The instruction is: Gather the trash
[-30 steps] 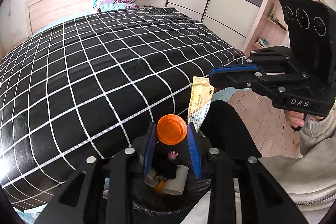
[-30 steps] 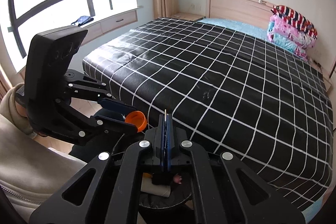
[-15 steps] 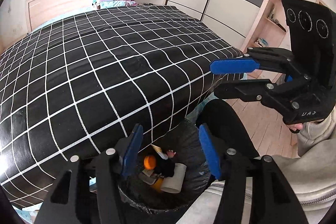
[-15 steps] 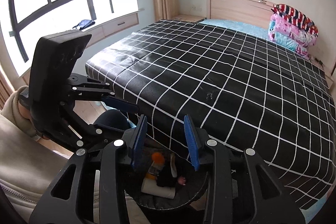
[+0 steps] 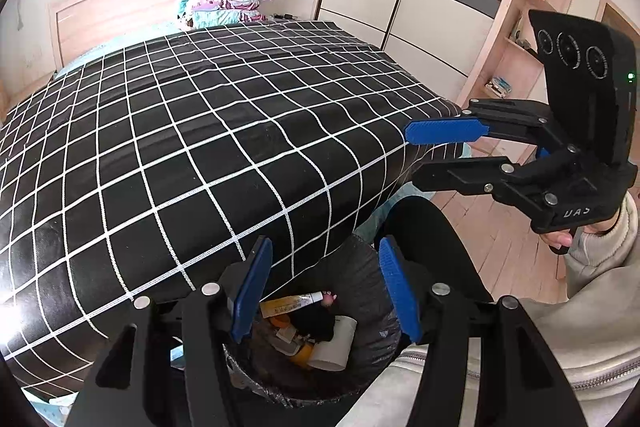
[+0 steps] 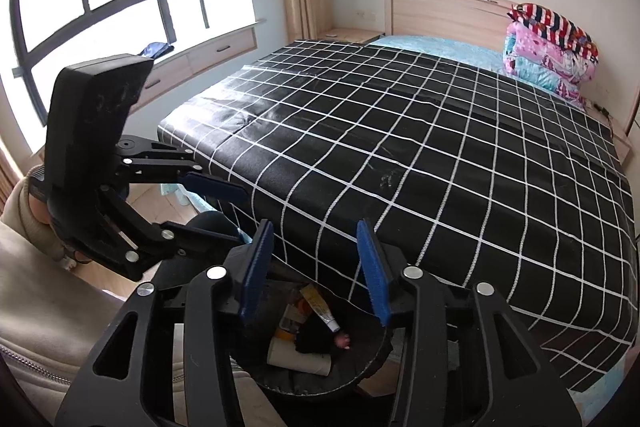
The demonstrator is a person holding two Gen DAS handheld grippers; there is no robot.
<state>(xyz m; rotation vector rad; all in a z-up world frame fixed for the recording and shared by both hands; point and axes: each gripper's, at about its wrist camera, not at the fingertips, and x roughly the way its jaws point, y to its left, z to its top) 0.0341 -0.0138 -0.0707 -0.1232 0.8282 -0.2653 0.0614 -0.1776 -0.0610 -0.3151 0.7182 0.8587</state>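
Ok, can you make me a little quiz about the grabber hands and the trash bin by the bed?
1. True or false: the left gripper is squeezing a piece of trash.
2. Which lies inside the trash bin? A) a white paper cup B) a shoe C) a book
3. Fill in: the bed cover is black with ______ lines.

Key:
1. False. Its jaws stand apart with nothing between them, and so do those of the right gripper.
2. A. The cup lies on its side among the other trash.
3. White, forming a grid.
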